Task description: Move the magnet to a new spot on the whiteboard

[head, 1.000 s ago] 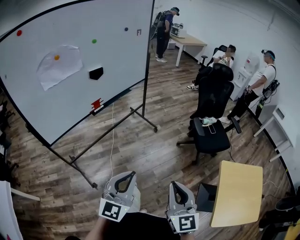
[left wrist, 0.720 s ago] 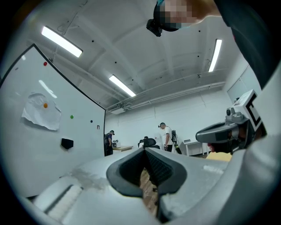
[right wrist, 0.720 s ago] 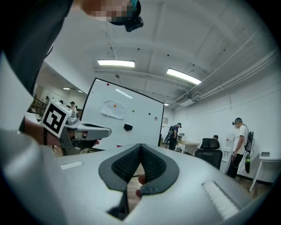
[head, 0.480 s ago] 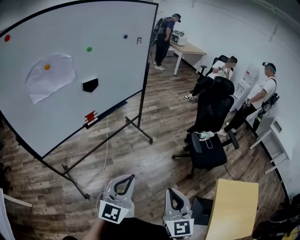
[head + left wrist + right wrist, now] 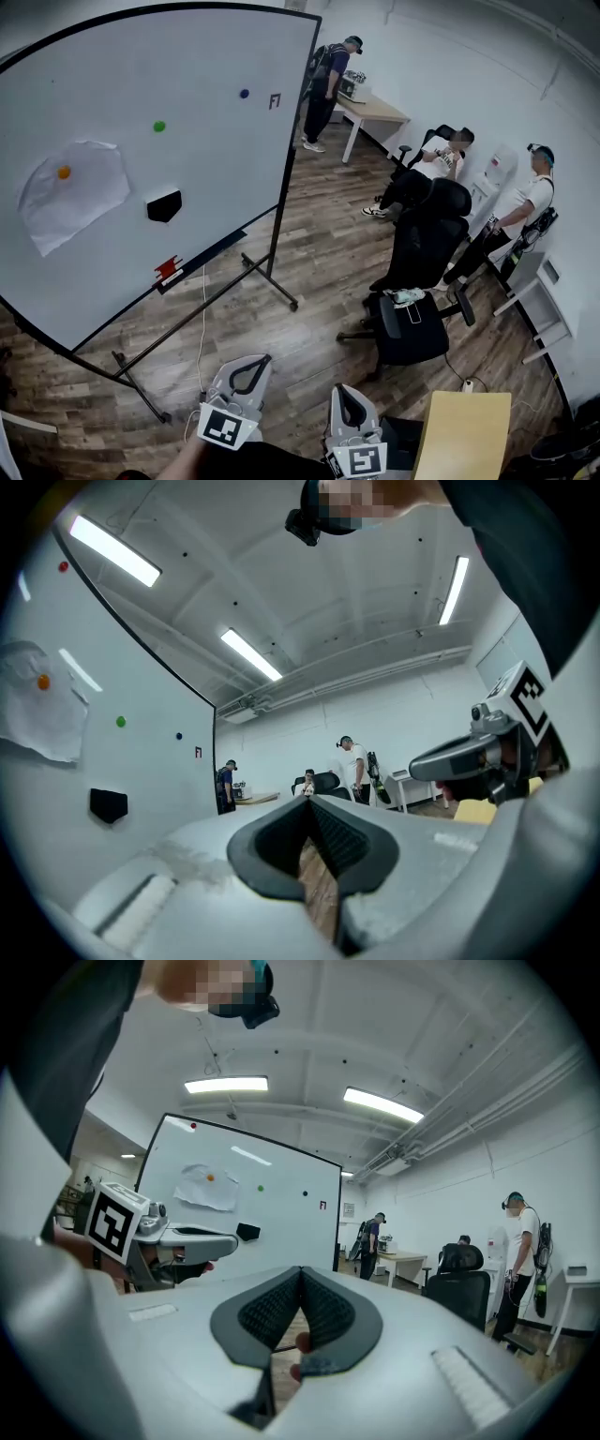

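Observation:
The whiteboard (image 5: 206, 56) stands on a wheeled frame ahead and to the left. On it are a green magnet (image 5: 159, 126), a blue magnet (image 5: 244, 94) and an orange magnet (image 5: 64, 172) pinning a paper sheet (image 5: 70, 202). A red magnet (image 5: 193, 1126) near the board's top left corner shows only in the gripper views. A black eraser (image 5: 165, 206) clings below the green magnet. My left gripper (image 5: 265, 357) and right gripper (image 5: 339, 389) are low at the frame's bottom, far from the board, both shut and empty.
The board's stand legs (image 5: 141, 394) spread over the wooden floor. A black office chair (image 5: 422, 281) is to the right and a light wooden table (image 5: 464, 436) at the bottom right. Three people are at the back and right, near a desk (image 5: 375, 111).
The head view has shifted, so the whiteboard now sits further left and lower in frame and the red magnet has left it. Both grippers stay low and shut.

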### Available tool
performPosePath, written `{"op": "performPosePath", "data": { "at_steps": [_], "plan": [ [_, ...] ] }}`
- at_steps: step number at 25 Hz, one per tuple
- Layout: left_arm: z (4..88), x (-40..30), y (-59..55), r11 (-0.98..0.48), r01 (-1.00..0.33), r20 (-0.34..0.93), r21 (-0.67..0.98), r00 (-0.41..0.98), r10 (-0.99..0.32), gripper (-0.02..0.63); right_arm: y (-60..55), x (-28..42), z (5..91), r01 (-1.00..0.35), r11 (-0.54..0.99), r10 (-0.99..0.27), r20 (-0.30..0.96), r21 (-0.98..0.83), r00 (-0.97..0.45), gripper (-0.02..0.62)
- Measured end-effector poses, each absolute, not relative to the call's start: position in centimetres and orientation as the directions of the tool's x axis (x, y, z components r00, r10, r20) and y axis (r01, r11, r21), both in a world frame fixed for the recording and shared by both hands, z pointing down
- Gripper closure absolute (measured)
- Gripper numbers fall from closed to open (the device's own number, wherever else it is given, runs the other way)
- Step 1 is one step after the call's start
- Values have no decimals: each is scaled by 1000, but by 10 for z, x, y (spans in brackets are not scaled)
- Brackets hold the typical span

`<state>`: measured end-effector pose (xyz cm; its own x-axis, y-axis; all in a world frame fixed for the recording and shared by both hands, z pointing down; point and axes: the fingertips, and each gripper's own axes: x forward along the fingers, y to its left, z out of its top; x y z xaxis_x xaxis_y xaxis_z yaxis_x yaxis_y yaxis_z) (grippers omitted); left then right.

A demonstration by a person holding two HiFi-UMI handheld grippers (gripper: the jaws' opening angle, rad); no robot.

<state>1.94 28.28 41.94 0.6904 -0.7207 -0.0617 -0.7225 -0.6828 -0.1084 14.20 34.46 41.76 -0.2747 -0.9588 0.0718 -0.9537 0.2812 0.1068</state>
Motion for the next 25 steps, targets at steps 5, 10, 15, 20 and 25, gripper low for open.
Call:
{"op": "performPosePath", "data": {
  "at_steps": [5,10,15,20,25],
  "plan": [
    [402,16,231,-690,-707,-121,-156,706,-697,607,294,135,411,-957,263,-965,33,120,-261,592],
    [405,8,192,-686,-716,-119,-134,698,-706,607,259,115,411,-944,288,-957,28,159,-287,592],
    [401,10,180,-693,-699,-124,-177,714,-689,607,243,116,416,-945,295,-955,43,139,-292,592],
    [407,1,176,-667,-726,-103,-170,686,-721,607,224,114,417,-938,334,-943,34,91,-332,592],
    [408,-19,158,-585,-784,-115,-208,613,-781,607,179,96,424,-895,437,-899,22,86,-437,592]
  ]
}}
